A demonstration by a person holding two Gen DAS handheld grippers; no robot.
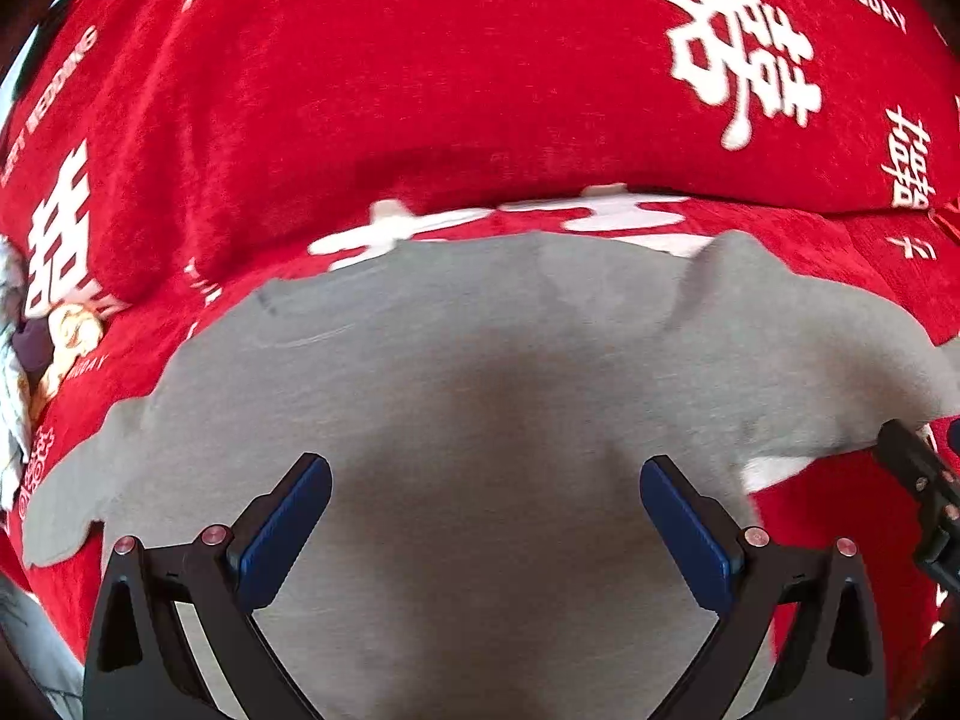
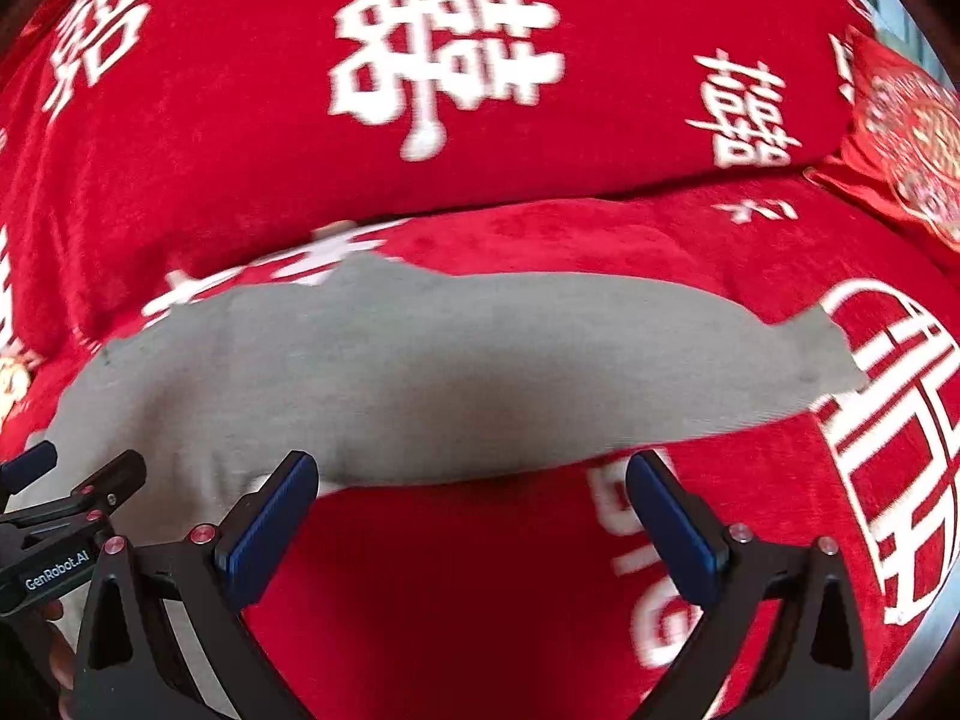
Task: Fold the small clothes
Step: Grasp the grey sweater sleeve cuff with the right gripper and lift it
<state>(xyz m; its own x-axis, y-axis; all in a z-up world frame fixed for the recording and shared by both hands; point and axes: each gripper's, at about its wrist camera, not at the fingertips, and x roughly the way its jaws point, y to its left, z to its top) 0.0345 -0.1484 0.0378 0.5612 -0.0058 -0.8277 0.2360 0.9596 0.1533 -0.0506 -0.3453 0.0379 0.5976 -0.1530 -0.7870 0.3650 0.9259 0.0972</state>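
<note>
A gray garment (image 1: 480,372) lies spread flat on a red cover (image 1: 420,90) printed with white double-happiness characters. In the left wrist view the left gripper (image 1: 485,516) has its jaws spread wide, holding nothing, and the gray cloth fills the whole gap between the blue pads (image 1: 288,531) and runs on toward 12 o'clock, where its far edge meets the red fabric. The garment's corners reach out toward 9 o'clock and 3 o'clock.

In the right wrist view the right gripper (image 2: 471,513) is likewise spread wide and empty. Here the gray garment (image 2: 420,378) sits mostly beyond the fingertips, from 10 o'clock round to 2 o'clock; its near edge passes just beside the left-hand blue pad (image 2: 270,534), while the gap between the jaws shows mainly the red cover (image 2: 450,588) (with blurred white lettering near the right-hand pad).

Each gripper is cut off at the other view's edge: the right one at 3 o'clock in the left wrist view, the left gripper (image 2: 66,498) at 9 o'clock in the right wrist view. A red embroidered cushion (image 2: 906,138) sits at 2 o'clock. A small patterned object (image 1: 60,336) at 9 o'clock in the left view is too partial to identify. What kind of garment this is cannot be told.
</note>
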